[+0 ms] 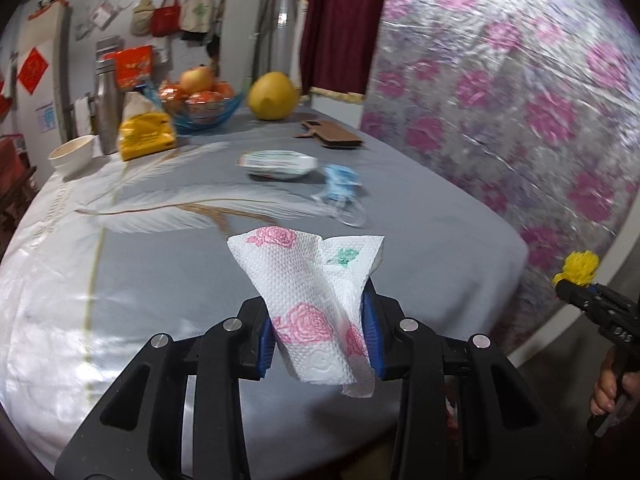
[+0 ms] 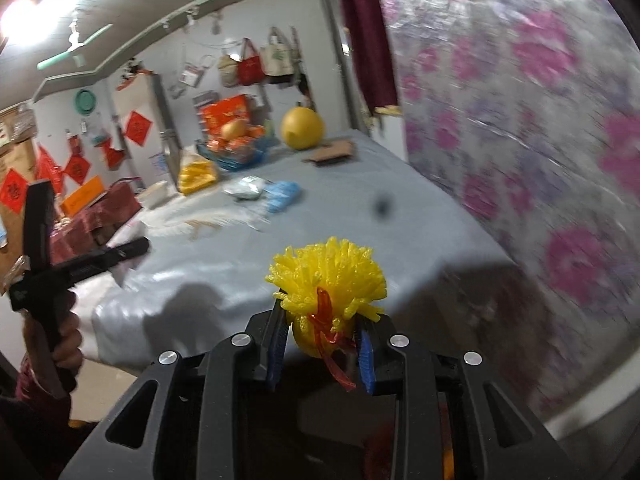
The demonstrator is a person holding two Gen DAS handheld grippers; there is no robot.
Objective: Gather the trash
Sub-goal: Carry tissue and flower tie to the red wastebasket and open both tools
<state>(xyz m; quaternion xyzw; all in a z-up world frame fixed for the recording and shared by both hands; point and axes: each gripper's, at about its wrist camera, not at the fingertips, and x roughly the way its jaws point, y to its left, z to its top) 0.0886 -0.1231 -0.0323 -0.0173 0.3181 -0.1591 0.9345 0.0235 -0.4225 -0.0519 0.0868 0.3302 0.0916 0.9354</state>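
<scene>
My left gripper (image 1: 320, 332) is shut on a crumpled white paper towel (image 1: 308, 280) printed with pink roses, held above the grey tablecloth (image 1: 168, 276). My right gripper (image 2: 323, 340) is shut on a yellow fringed plastic wrapper (image 2: 328, 276) with a red strip, near the table's corner. In the left wrist view the right gripper (image 1: 576, 280) shows at the right edge with the yellow wrapper (image 1: 578, 267). A white flattened packet (image 1: 278, 162) and a blue crumpled wrapper (image 1: 340, 180) lie farther back on the table.
At the table's far end stand a blue fruit bowl (image 1: 204, 110), a yellow pomelo (image 1: 272, 96), a yellow snack bag (image 1: 146, 134), a steel bottle (image 1: 107, 108), a white bowl (image 1: 72, 154) and a brown wallet (image 1: 328, 134). A flower-patterned sheet (image 1: 520, 92) hangs at the right.
</scene>
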